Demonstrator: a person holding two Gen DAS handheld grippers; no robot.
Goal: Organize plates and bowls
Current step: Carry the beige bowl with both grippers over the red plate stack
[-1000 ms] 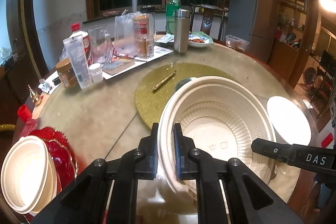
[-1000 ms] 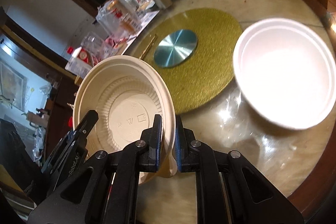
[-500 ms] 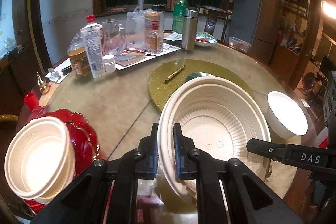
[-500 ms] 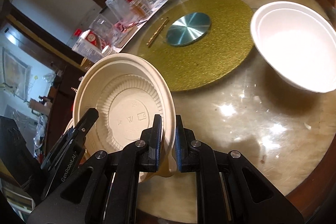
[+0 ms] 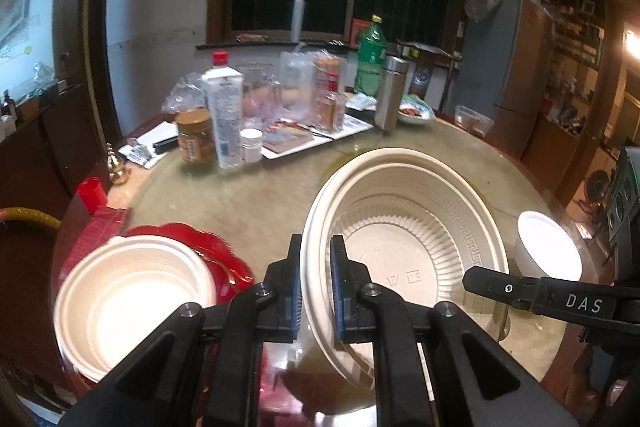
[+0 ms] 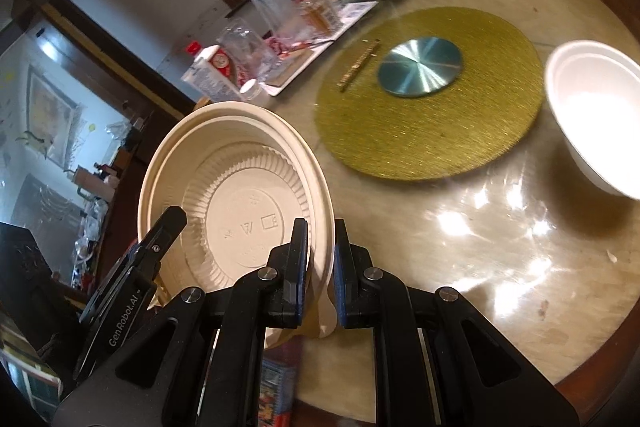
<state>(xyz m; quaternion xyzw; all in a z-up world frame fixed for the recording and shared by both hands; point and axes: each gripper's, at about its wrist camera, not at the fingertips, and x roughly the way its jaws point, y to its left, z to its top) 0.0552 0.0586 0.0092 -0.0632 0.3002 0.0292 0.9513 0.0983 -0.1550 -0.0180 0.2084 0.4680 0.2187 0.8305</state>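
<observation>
A: Where was the cream bowl?

B: Lifted above the near edge of the round surface, tilted. The left tool and right tool each pinched opposite sides of its rim.

A: And the others?

B: Stacked bowls sat on red plates at the surface's left edge; a white bowl sat near its right edge.

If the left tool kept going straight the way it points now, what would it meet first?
Probably bare table. The left tool is already shut on the cream bowl; beyond it comes the tabletop, then the bottles, though depth is unclear.
</observation>
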